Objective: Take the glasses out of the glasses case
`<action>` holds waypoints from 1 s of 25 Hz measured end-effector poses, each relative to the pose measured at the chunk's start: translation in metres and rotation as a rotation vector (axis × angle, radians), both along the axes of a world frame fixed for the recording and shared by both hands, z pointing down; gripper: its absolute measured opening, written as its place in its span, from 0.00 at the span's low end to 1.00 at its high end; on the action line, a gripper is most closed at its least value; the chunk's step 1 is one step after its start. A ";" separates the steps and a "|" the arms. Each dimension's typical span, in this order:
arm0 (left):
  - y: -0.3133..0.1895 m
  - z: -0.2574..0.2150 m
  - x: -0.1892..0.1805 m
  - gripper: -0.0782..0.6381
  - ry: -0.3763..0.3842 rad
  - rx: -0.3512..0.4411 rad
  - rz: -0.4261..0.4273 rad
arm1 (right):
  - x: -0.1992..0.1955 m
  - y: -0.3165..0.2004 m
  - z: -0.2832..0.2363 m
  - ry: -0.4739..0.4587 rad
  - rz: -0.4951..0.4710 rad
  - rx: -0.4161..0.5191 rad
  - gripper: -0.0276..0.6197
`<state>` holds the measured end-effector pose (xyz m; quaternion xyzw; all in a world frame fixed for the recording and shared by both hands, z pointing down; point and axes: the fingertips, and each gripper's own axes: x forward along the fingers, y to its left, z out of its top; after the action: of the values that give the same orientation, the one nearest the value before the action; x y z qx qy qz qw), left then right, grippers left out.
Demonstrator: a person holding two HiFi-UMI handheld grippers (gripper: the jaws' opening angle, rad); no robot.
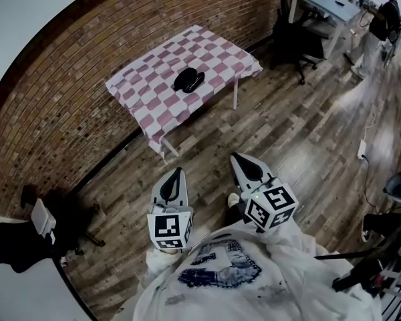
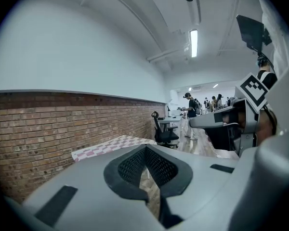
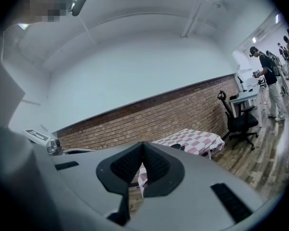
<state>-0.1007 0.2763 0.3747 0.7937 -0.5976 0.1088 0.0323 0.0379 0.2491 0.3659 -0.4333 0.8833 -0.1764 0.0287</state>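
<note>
Wooden plank flooring (image 1: 301, 132) runs up to a brick wall (image 1: 73, 79), and a small table (image 1: 147, 92) under a pink-and-white checked cloth stands just in front of that wall. The glasses case (image 1: 188, 80), a dark oval, lies near the middle of the cloth. In the head view its long axis runs across the picture, with the right end slightly higher, roughly in line with the wall. At this size we cannot tell whether its lid is open.

We hold both grippers close to the body, well apart from the table, with bare floor between. The left gripper (image 1: 179, 171) points toward the table; its jaws are clenched together with nothing between them. The right gripper (image 1: 235, 158) also points that way, tilted toward the left gripper; its jaws are likewise pressed together and empty.

An office chair (image 1: 297, 42) stands to the right of the table, beside a desk (image 1: 324, 2), and a person (image 1: 381, 25) stands further right.
</note>
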 end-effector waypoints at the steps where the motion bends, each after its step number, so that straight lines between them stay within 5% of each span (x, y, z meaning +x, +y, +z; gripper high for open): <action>1: -0.011 -0.001 0.001 0.12 -0.001 0.000 -0.003 | 0.001 -0.011 0.000 0.001 -0.002 -0.002 0.06; 25: -0.208 0.004 0.047 0.12 -0.039 -0.022 -0.043 | 0.043 -0.211 0.012 -0.025 -0.061 -0.031 0.06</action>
<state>-0.0537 0.0684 0.3782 0.7781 -0.6137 0.1304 0.0318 0.0805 0.0381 0.3778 -0.4045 0.8928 -0.1964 0.0274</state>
